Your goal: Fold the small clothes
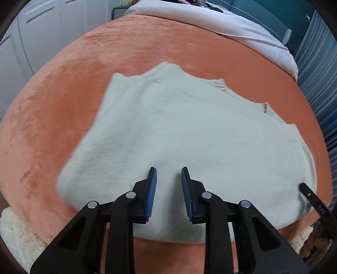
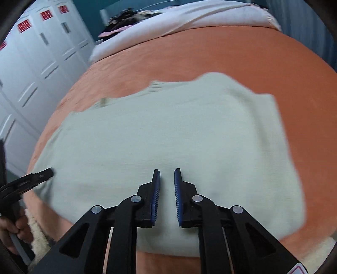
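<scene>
A pale cream knitted sweater (image 1: 179, 134) lies flat on an orange blanket (image 1: 63, 101), its ribbed edges at the far side. My left gripper (image 1: 169, 171) is open and empty, held just above the sweater's near part. The right gripper's tip (image 1: 305, 189) shows at the sweater's right edge. In the right wrist view the same sweater (image 2: 168, 130) fills the middle, blurred. My right gripper (image 2: 167, 172) is open with a narrow gap and empty above the sweater's near part. The left gripper (image 2: 45, 173) shows at the sweater's left edge.
The orange blanket (image 2: 231, 52) covers a bed. A white duvet (image 1: 221, 23) lies at its far end with dark items (image 2: 130, 16) on it. White cabinet doors (image 2: 38, 63) stand at one side. A fluffy cream edge (image 1: 19, 227) runs along the near side.
</scene>
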### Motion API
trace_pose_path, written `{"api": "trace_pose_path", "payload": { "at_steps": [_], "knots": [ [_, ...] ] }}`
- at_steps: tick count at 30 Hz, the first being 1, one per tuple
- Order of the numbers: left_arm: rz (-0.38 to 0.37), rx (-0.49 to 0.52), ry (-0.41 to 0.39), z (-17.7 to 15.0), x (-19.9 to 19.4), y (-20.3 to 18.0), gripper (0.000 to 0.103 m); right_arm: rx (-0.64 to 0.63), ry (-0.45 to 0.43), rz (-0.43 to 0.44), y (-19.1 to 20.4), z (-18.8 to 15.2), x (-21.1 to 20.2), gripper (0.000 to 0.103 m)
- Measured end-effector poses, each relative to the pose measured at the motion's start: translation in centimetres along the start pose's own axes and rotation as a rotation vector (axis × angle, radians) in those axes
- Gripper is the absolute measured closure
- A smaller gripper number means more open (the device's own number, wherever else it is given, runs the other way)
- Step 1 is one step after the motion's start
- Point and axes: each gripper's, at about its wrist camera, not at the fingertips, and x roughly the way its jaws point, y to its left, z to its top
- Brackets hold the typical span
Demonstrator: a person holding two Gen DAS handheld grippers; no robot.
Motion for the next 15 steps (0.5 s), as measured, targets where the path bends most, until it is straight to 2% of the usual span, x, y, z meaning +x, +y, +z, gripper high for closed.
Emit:
{"api": "trace_pose_path", "payload": {
  "at_steps": [1, 3, 5, 6, 7, 8, 10, 12, 13, 15],
  "knots": [
    [0.000, -0.020, -0.002, -0.4, -0.3, 1.4, 0.082, 0.046, -0.002, -0.038, -2.6, -0.1, -0.3, 0.103],
    [-0.034, -0.054, -0.001, -0.8, -0.7, 3.2, 0.087, 0.156, -0.006, 0.028, -6.7, -0.6, -1.3, 0.103],
    [-0.041, -0.083, -0.001, -1.3, -1.0, 3.8, 0.087, 0.175, -0.008, 0.027, -7.4, -1.4, -2.3, 0.103],
    [-0.054, -0.112, -0.013, -1.5, -1.6, 4.2, 0.086, 0.158, -0.007, 0.010, -6.9, -1.7, -2.8, 0.103],
    [-0.073, -0.154, -0.038, -1.7, -2.6, 4.6, 0.075, 0.146, -0.016, -0.003, -6.6, -1.9, -3.6, 0.100],
    [-0.094, -0.203, -0.071, -2.0, -3.6, 5.2, 0.065, 0.143, -0.040, -0.012, -6.5, -2.0, -4.6, 0.092],
    [-0.097, -0.313, -0.128, -2.6, -5.2, 6.5, 0.020, 0.186, -0.109, -0.072, -6.9, -2.6, -6.6, 0.026],
    [-0.062, -0.386, -0.158, -3.2, -5.8, 7.8, 0.016, 0.261, -0.162, -0.085, -7.8, -3.2, -7.4, 0.023],
    [-0.072, -0.407, -0.142, -3.5, -5.5, 8.4, 0.015, 0.287, -0.132, -0.063, -7.8, -3.2, -6.6, 0.023],
    [-0.091, -0.476, -0.058, -3.7, -3.5, 9.4, 0.015, 0.343, -0.039, -0.019, -8.6, -3.5, -4.1, 0.023]
  ]
}}
